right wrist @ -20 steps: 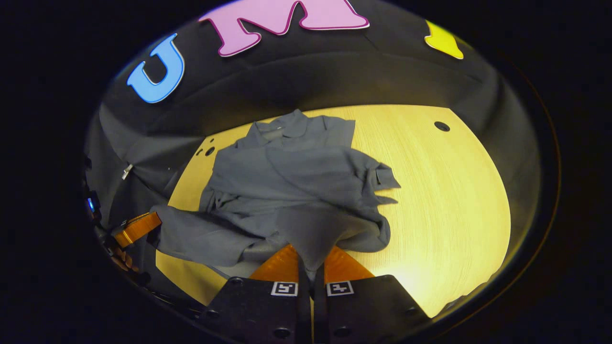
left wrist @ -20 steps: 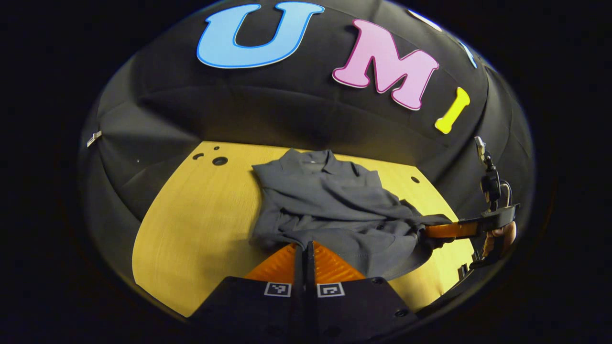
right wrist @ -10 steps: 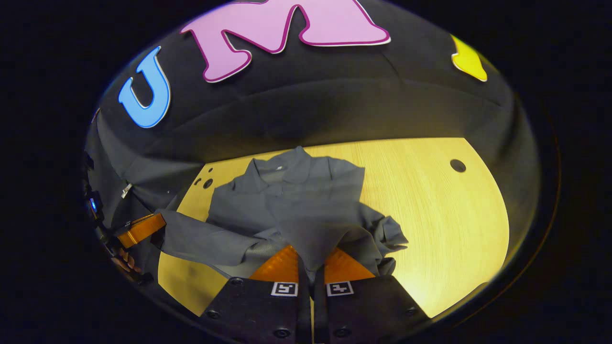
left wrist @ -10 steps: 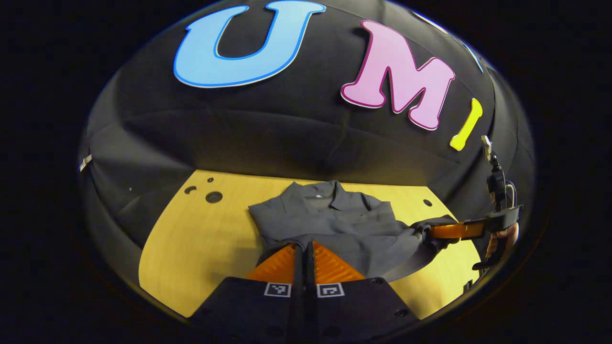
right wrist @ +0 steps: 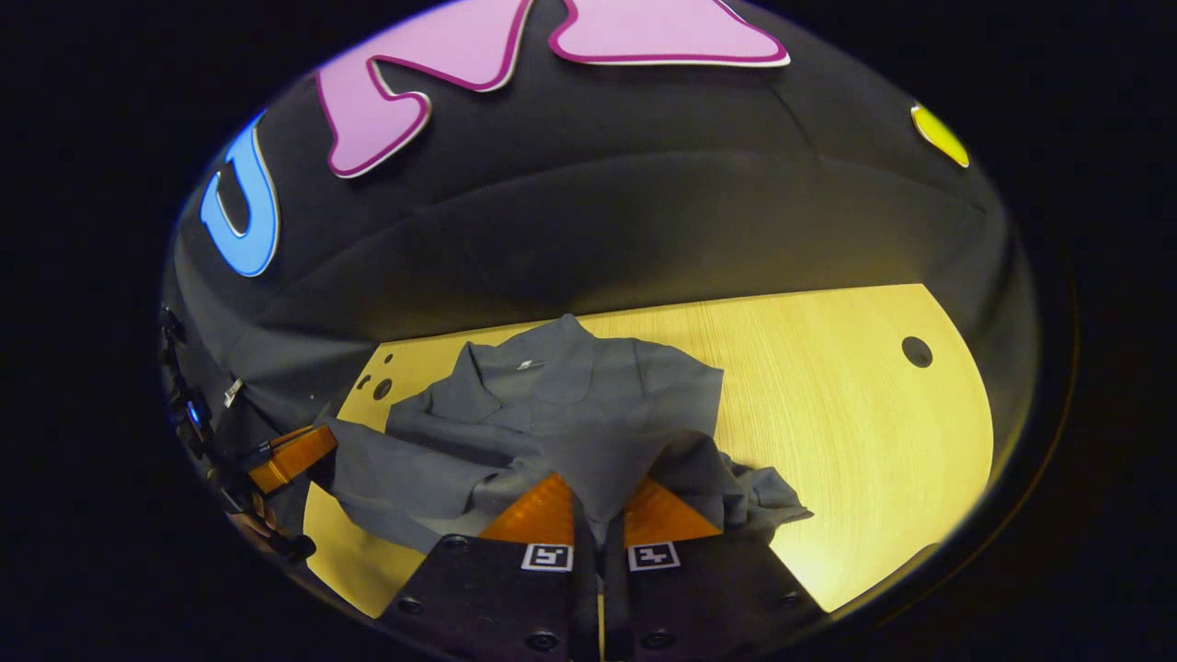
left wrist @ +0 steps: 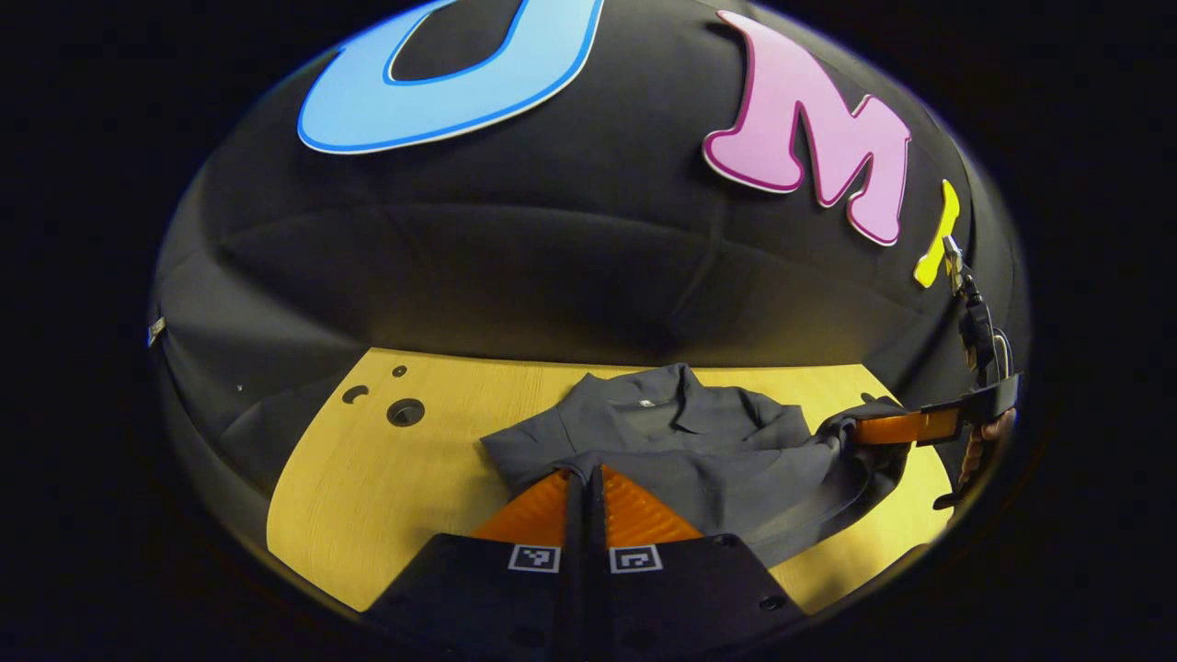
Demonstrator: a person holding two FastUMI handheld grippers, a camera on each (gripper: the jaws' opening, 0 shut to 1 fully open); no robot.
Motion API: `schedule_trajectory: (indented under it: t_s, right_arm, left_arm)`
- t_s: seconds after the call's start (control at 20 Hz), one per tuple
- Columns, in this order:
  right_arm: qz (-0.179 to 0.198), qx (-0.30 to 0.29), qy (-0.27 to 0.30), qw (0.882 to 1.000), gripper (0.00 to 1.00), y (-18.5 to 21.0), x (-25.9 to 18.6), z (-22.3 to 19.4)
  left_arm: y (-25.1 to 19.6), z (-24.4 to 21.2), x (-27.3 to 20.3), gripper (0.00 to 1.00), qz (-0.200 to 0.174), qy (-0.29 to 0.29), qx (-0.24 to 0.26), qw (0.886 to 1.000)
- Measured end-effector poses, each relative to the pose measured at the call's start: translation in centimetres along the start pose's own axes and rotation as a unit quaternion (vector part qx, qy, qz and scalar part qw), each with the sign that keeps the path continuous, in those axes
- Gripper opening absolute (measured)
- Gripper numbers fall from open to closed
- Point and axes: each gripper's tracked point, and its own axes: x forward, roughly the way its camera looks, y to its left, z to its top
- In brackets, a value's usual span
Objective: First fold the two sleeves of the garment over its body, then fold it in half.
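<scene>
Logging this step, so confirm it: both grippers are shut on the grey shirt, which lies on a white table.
One thing is wrong: the table is yellow wood, not white, as the right gripper view shows. The rest stands: left gripper and right gripper are both shut on the grey shirt.

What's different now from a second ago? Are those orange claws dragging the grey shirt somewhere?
Both grippers, left and right, carried the shirt's lower edge forward toward its collar, so the visible body looks shorter. Both stayed clamped on the cloth; nothing was let go. The collar end stayed put on the table.
</scene>
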Motion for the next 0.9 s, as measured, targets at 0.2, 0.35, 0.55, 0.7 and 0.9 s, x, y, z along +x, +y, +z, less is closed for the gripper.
schedule_trajectory:
  t_s: [0.2,0.35,0.55,0.7,0.9]
  right_arm:
    - [-0.006,0.035,0.022,0.999,0.17,-0.7,2.6,-0.8]
    - [-0.018,0.018,0.019,1.000,0.19,-1.3,3.0,-1.1]
    - [-0.012,0.020,0.005,1.000,0.60,-0.9,1.6,0.0]
    - [-0.033,0.013,-0.020,0.999,0.98,-2.1,-1.0,1.5]
    - [-0.059,-0.026,-0.064,0.996,0.99,-3.1,-6.2,2.6]
  left_arm:
    - [0.4,-1.2,1.9,0.11,0.025,0.017,0.014,0.999]
    - [1.4,-0.5,1.7,0.18,0.068,0.011,0.046,0.997]
    - [1.3,1.9,-0.6,0.56,0.071,-0.023,0.055,0.996]
    - [1.6,3.3,-3.5,0.78,0.078,-0.038,0.047,0.995]
    - [1.8,4.6,-9.2,0.91,0.082,-0.066,0.021,0.994]
